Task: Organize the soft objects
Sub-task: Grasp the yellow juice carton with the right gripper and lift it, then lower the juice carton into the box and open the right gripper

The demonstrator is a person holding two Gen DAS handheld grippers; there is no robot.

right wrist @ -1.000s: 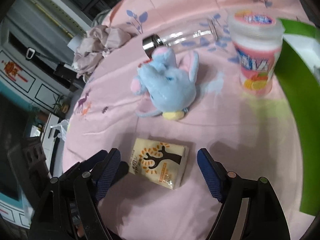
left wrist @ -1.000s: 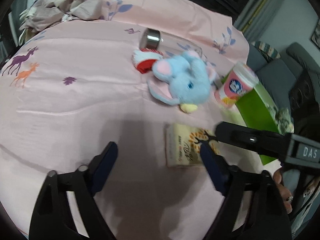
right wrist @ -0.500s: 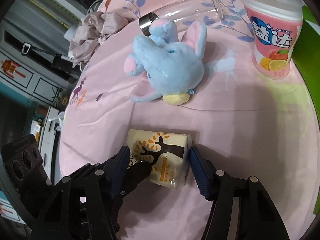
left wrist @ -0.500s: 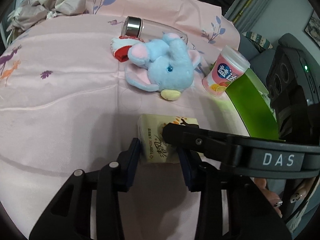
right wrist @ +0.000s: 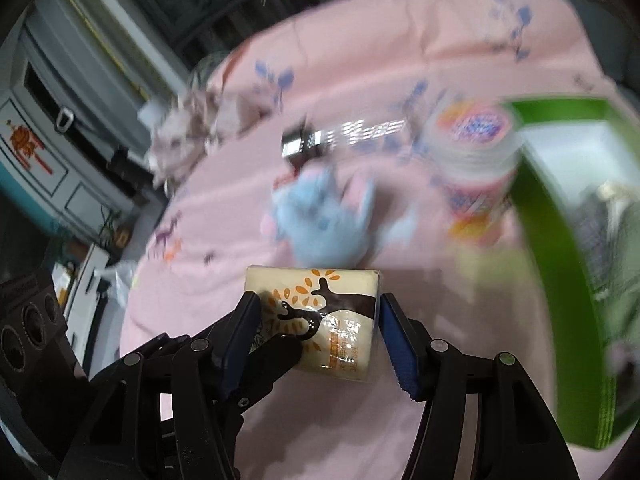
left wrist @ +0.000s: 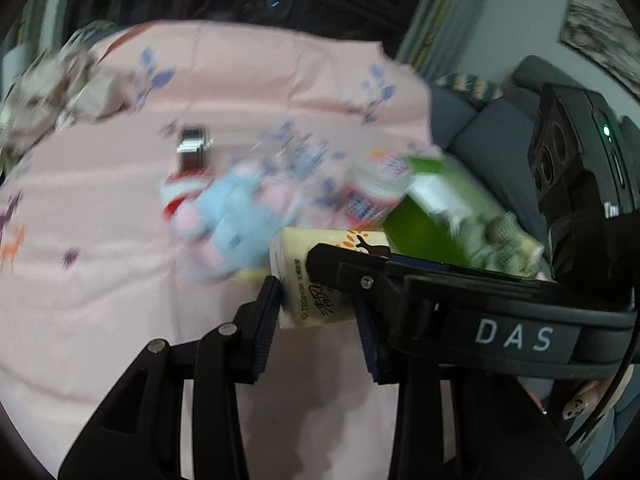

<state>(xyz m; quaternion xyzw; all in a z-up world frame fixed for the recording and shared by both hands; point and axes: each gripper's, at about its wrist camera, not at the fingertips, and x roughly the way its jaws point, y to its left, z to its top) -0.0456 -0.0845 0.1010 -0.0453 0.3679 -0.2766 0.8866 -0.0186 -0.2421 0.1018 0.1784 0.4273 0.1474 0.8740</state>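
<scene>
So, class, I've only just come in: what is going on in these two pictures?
A person is working with two grippers over a pink sheet. The left hand-held gripper and the right hand-held gripper are both shut on one yellow tissue pack. The views are blurred. Behind the pack lie a blue plush toy, a pink canister and a green box.

Pink sheet (left wrist: 100,280) (printed) carries blue plush (left wrist: 236,224), bottle (right wrist: 344,134), canister (right wrist: 476,168).
</scene>
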